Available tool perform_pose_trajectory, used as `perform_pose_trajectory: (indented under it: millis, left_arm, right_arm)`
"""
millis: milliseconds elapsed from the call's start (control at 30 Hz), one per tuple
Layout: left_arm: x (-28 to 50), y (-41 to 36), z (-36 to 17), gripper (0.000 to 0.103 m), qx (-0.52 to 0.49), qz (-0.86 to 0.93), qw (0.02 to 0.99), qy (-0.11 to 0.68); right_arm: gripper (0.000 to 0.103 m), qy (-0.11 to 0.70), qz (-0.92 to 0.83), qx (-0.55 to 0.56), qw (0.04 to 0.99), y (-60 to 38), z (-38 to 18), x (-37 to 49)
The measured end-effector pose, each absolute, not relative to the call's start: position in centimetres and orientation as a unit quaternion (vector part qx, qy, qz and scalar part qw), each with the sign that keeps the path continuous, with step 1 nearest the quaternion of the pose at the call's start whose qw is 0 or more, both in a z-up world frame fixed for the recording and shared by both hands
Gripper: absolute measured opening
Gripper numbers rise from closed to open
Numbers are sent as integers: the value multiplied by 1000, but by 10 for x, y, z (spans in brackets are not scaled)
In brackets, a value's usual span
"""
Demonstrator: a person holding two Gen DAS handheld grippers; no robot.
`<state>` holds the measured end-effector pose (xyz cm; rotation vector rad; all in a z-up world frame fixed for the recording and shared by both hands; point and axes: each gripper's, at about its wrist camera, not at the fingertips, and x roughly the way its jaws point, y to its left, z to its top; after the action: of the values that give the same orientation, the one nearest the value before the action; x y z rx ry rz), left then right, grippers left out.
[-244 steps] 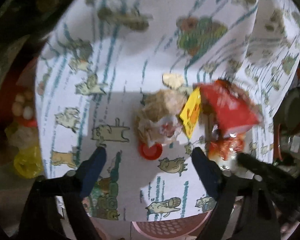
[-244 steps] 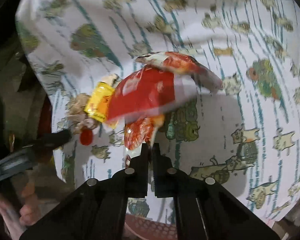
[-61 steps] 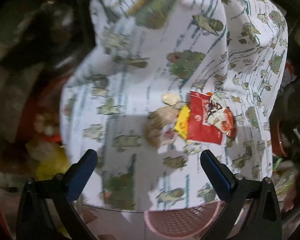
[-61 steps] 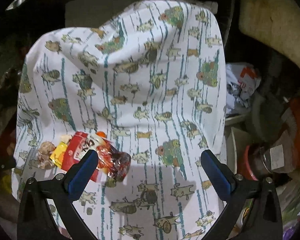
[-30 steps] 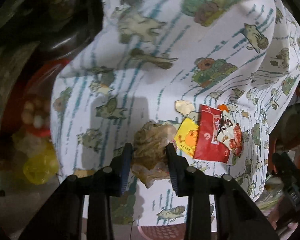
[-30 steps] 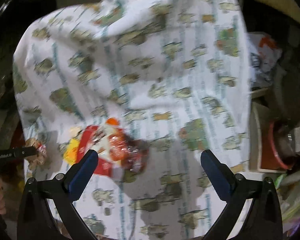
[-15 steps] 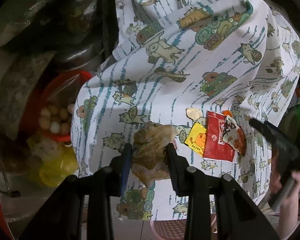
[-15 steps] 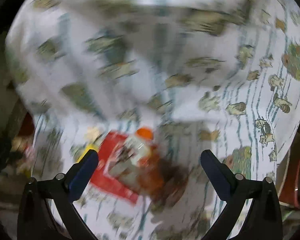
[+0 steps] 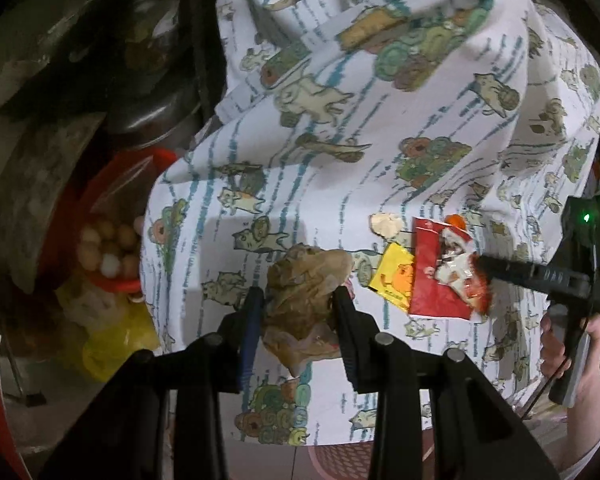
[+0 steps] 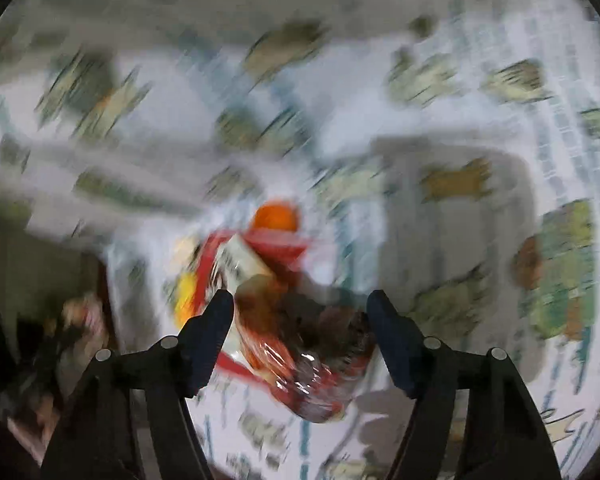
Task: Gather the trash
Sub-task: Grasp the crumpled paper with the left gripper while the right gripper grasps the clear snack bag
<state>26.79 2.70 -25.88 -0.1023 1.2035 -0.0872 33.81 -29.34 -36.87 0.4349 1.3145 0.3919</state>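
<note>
My left gripper (image 9: 298, 300) is shut on a crumpled brown paper wad (image 9: 304, 284) and holds it just above the cat-print cloth (image 9: 380, 140). On the cloth lie a yellow wrapper (image 9: 396, 280), a red packet (image 9: 436, 276), a clear red-tinted wrapper (image 9: 466, 276), an orange cap (image 9: 456, 221) and a small tan scrap (image 9: 386, 224). My right gripper (image 10: 300, 312) is open, its fingers either side of the clear wrapper (image 10: 300, 360) on the red packet (image 10: 268, 252). That view is blurred. The right gripper also shows in the left wrist view (image 9: 482, 266).
A red bowl with pale round balls (image 9: 108, 248) and a yellow bag (image 9: 112, 340) sit left of the cloth. A dark metal pot (image 9: 148, 92) stands behind them. A pink basket rim (image 9: 340, 456) shows under the cloth's front edge.
My right gripper has come down fast onto the red packet and clear wrapper, its jaws narrowing around them. My left gripper stays shut on the paper wad and has lifted back slightly.
</note>
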Motion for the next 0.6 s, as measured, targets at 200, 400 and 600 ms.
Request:
perform_pose_trajectory:
  millis: [200,400,600]
  left_arm:
    - [267,28,-258,33,-69,-45,817,570]
    - [260,25,-247,34,-69,-52,823,561]
    - [256,31,-248,34,-74,-52,821,564]
  right_arm:
    - [72,616,251,96,740,-243,-359,305]
    - [73,577,227,-100,778,-185,-344,268]
    - [87,495,227,-190,817,-152,-329,262]
